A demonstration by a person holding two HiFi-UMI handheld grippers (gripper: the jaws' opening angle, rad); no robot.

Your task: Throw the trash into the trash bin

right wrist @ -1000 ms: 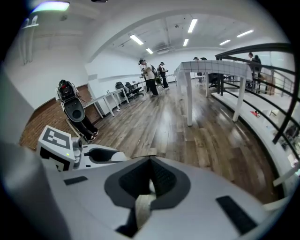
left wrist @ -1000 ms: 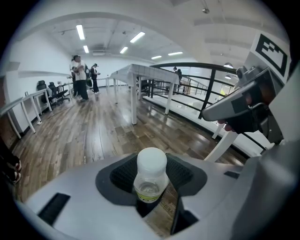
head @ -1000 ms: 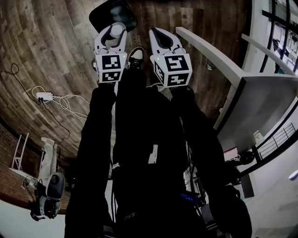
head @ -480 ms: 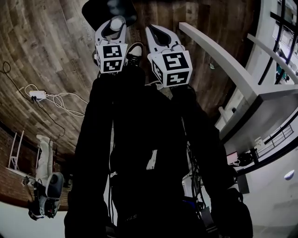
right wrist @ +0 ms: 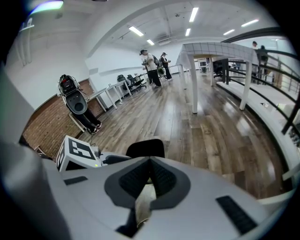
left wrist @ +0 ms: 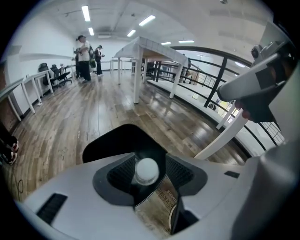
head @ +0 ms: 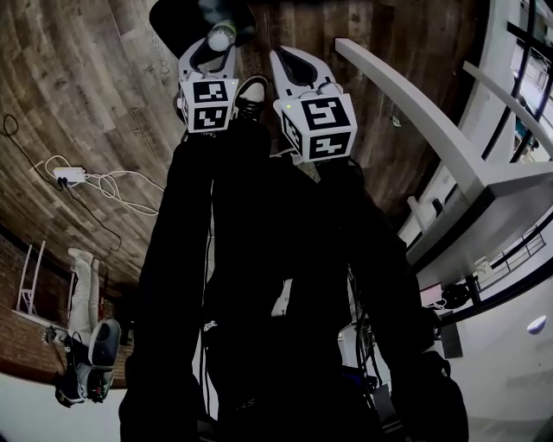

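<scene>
Drop step, we judge. Left tool [left wrist: 150, 156] clenched on bottle [head: 222, 36], cap over trash bin [left wrist: 108, 142]. Right tool [right wrist: 150, 162] grips paper scrap [right wrist: 142, 204] near the bin. Next: release over its opening.

Bottle [left wrist: 146, 169]: clear, white cap, gripped between left fingers [left wrist: 121, 173], over the bin.
Paper [right wrist: 143, 200]: pale, crumpled, pinched by right fingers [right wrist: 163, 180].
Trash bin [left wrist: 115, 140]: black, on floor [left wrist: 51, 122].

This is an open-plan office. White benches [left wrist: 28, 89] with office chairs [left wrist: 56, 72] line the wall. Ceiling strip lights [left wrist: 86, 13] run above a wide wood-plank floor [right wrist: 206, 126] and a brick wall [right wrist: 44, 126].
</scene>
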